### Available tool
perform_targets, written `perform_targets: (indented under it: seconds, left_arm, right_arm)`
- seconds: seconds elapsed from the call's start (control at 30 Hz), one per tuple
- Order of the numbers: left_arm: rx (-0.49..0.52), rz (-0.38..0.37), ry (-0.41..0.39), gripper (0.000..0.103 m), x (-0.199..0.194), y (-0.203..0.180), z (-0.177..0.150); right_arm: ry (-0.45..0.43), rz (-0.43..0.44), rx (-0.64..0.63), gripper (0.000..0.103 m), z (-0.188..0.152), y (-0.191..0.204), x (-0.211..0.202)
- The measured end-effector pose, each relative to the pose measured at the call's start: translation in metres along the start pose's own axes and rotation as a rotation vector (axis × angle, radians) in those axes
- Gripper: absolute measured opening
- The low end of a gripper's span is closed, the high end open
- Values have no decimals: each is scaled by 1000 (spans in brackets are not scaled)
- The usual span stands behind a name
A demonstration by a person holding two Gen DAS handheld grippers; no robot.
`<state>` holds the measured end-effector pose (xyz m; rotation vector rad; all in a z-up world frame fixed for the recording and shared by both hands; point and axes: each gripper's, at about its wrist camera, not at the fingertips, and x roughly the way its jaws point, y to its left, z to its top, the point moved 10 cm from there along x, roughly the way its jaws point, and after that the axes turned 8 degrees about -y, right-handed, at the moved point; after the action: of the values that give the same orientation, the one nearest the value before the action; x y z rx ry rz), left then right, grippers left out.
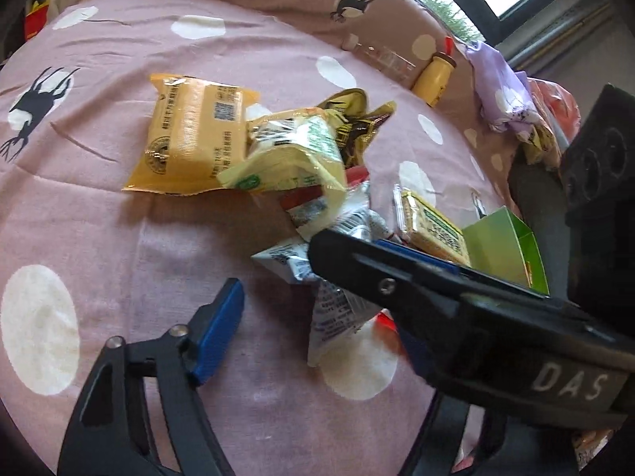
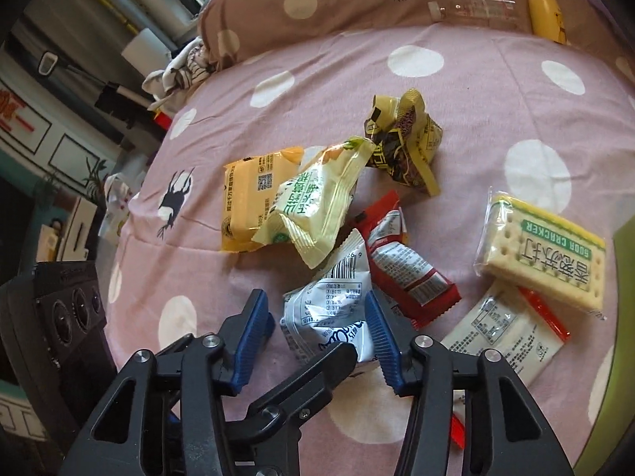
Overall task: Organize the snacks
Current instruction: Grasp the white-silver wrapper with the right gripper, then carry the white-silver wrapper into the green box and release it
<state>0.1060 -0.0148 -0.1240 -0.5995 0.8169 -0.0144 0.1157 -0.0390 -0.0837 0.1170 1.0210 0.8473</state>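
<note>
Several snack packets lie in a loose pile on the pink spotted bedsheet (image 2: pixel 468 91). A white and blue packet (image 2: pixel 333 301) sits between the fingers of my open right gripper (image 2: pixel 317 329); the fingers are apart from it. A red packet (image 2: pixel 405 261), a pale green packet (image 2: pixel 317 206), an orange packet (image 2: pixel 248 198), a crumpled yellow-black packet (image 2: pixel 405 139), a soda cracker pack (image 2: pixel 543 254) and a white sachet (image 2: pixel 504 333) lie around it. My left gripper (image 1: pixel 285 285) is open beside the same white packet (image 1: pixel 337 309). The right gripper's finger crosses the left wrist view.
A green box (image 1: pixel 504 246) stands at the right edge of the pile. A yellow bottle (image 2: pixel 543 4) and a clear bottle (image 2: pixel 476 10) lie by the brown spotted pillow (image 2: pixel 317 0). Purple cloth (image 1: pixel 500 91) is bunched at the far right.
</note>
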Motion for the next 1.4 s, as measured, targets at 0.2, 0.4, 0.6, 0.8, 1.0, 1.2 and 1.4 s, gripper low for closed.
perform_targets:
  seconds: [0.2,0.4,0.6,0.8,1.0,1.2,1.4]
  left_arm:
    - [19,-47,18,42,2,-9,-7]
    - [74,-22,-3,38,-10,-16,-9]
    - [156,-38,-57,38,-32,-34,-8]
    - [246,-80,-77,38,-45,-62,-15]
    - [331,-137,-118,37,-52,-111,-14]
    - [436,-202,-122,37,-38,-172,-12]
    - [520,-285,-76,37,-12,-229,-24]
  right_arm:
    - [-8,11,3,45,-6,-1,1]
    - [-48,29,-4,45,-10,6,-12]
    - [-143,51,-4,45,-9,14,-44]
    - [-240,31,41,45,-13,7,-79]
    - [-358,6,79,45,-4,-16,-127]
    - [-465,-32,160,45,7,-60,-170]
    - [-543,-73,291,45,5,-119,-206]
